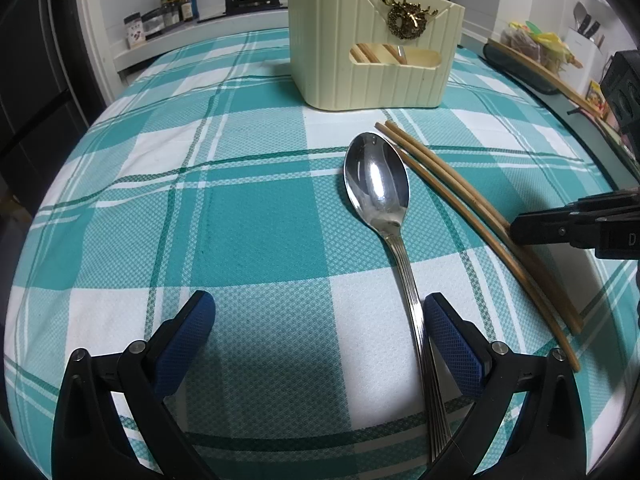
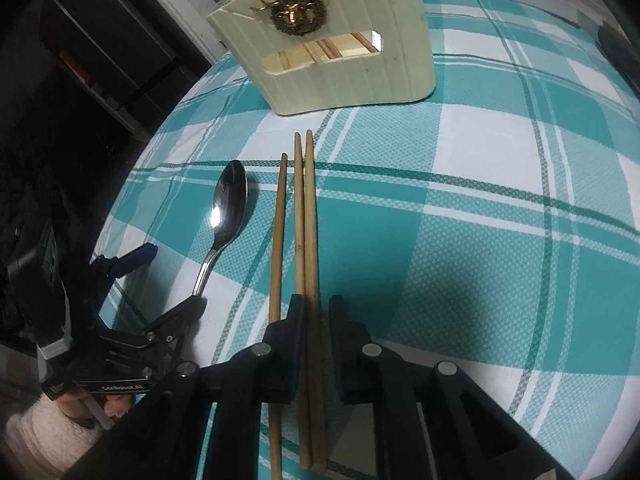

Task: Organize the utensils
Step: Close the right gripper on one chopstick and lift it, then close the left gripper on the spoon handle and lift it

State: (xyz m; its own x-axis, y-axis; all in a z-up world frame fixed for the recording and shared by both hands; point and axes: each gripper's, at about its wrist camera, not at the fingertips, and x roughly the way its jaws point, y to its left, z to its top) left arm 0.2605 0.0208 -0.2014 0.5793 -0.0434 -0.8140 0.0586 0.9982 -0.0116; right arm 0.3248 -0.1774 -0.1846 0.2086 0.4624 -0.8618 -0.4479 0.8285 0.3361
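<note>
A steel spoon (image 1: 376,184) (image 2: 230,204) lies bowl up on the teal checked cloth, its handle running toward me. My left gripper (image 1: 319,302) (image 2: 173,277) stands open around that handle, which lies just inside the right blue pad (image 1: 452,344). Three wooden chopsticks (image 1: 460,196) lie to the right of the spoon. My right gripper (image 2: 318,304) (image 1: 520,228) is shut on the right-hand pair (image 2: 308,220). The single chopstick (image 2: 278,232) lies outside its left finger. A cream utensil holder (image 1: 372,48) (image 2: 332,40) with a gold wreath stands beyond, with chopsticks inside.
Spice bottles (image 1: 176,4) and a stove sit on the counter behind the table. A dark tray with a bamboo edge (image 1: 532,68) lies at the right. The table drops off at the left beside dark cabinets (image 2: 100,48). A hand in a fleecy sleeve (image 2: 52,432) holds the left gripper.
</note>
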